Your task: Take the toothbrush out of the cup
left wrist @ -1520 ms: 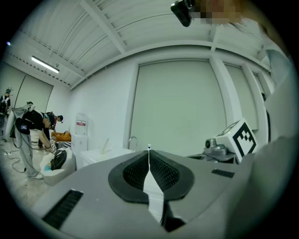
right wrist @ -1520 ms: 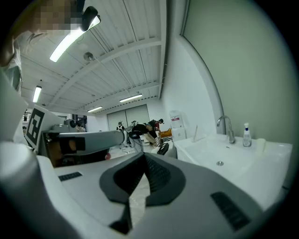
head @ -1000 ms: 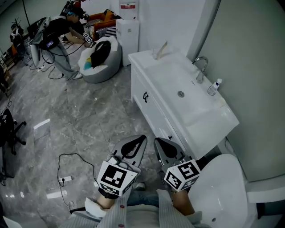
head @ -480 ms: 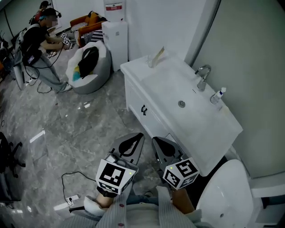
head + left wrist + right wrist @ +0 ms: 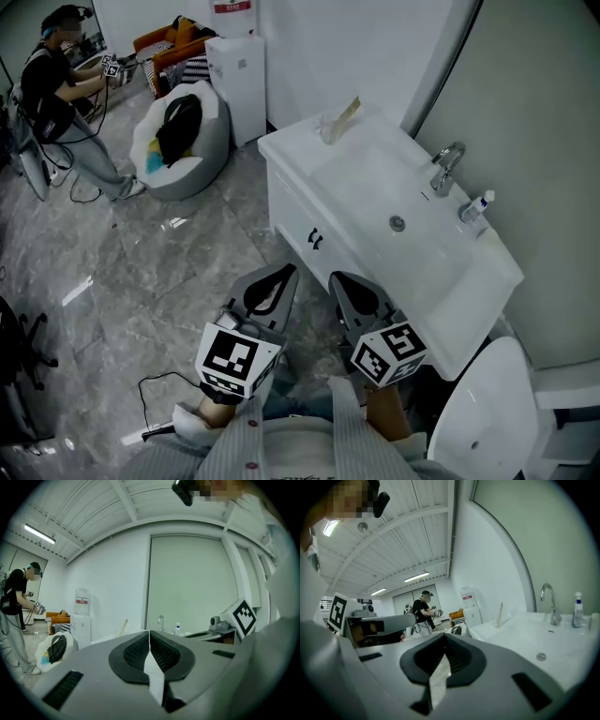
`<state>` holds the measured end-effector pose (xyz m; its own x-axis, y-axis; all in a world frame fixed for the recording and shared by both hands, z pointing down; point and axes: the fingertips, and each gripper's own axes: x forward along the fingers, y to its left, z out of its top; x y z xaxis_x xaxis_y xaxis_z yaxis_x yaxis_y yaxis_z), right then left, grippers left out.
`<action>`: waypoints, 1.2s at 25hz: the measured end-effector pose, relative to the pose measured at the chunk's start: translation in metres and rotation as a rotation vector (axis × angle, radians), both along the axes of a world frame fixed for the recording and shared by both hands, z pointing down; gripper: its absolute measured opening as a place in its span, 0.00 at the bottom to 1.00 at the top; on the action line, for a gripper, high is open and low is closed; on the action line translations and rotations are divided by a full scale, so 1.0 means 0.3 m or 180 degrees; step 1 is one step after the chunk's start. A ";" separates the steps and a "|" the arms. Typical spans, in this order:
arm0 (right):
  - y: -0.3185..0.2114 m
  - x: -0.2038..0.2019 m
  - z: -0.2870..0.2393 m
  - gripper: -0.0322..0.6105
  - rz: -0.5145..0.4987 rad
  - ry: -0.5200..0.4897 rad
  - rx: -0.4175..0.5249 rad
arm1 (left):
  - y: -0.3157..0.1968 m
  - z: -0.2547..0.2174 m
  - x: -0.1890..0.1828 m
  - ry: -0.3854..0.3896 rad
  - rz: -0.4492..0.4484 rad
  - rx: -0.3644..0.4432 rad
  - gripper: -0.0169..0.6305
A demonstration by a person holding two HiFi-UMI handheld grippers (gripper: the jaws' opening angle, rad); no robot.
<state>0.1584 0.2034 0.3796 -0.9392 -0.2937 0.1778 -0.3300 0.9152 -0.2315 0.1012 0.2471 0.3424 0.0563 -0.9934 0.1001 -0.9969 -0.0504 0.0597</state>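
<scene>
Grey marbled flooring (image 5: 178, 272) is running through a washroom corner that is opening onto a larger workspace, and a white washbasin unit (image 5: 292, 199) is standing against the wall. Nearest the camera, the wearer's striped sleeves (image 5: 281, 450) are showing. Both grippers are being held just short of the washbasin unit's near end, pointing roughly level along it. The left gripper (image 5: 284, 272) is hanging over the floor off the unit's front, its jaws pressing fully together with nothing between them. The right gripper (image 5: 338, 278) is hanging beside it, closer to the unit's front edge, its jaws likewise meeting pad to pad and carrying nothing. Each gripper is bearing a marker cube (image 5: 234, 361) at its rear. A white toilet (image 5: 483, 412) is standing just past the unit's near end. In the unit's basin a drain (image 5: 397, 223) is lying at the middle. A chrome faucet (image 5: 448, 161) is rising on the wall side, and a small bottle (image 5: 475, 207) is standing just beside it toward the near end. At the unit's far corner a clear cup (image 5: 328, 129) is standing upright on the top. The toothbrush (image 5: 349, 109) is resting inside it, leaning toward the wall and well apart from both grippers. Beyond the unit's far end a white water dispenser (image 5: 234, 80) is standing against the wall. A grey bean bag (image 5: 178, 141) is slumping on the floor near it, and farther off a person (image 5: 52, 89) in dark clothing is handling equipment.
</scene>
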 end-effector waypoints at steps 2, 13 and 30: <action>-0.013 -0.038 0.004 0.07 0.0014 -0.0002 0.0000 | -0.003 0.007 -0.042 -0.0002 -0.0003 -0.0008 0.05; -0.150 -0.154 0.033 0.07 0.0149 0.0030 -0.0066 | -0.105 0.029 -0.191 0.0025 0.0005 -0.0046 0.05; -0.718 -0.508 0.050 0.07 0.0047 0.0099 -0.0153 | -0.683 0.020 -0.509 0.0035 -0.0010 -0.0114 0.05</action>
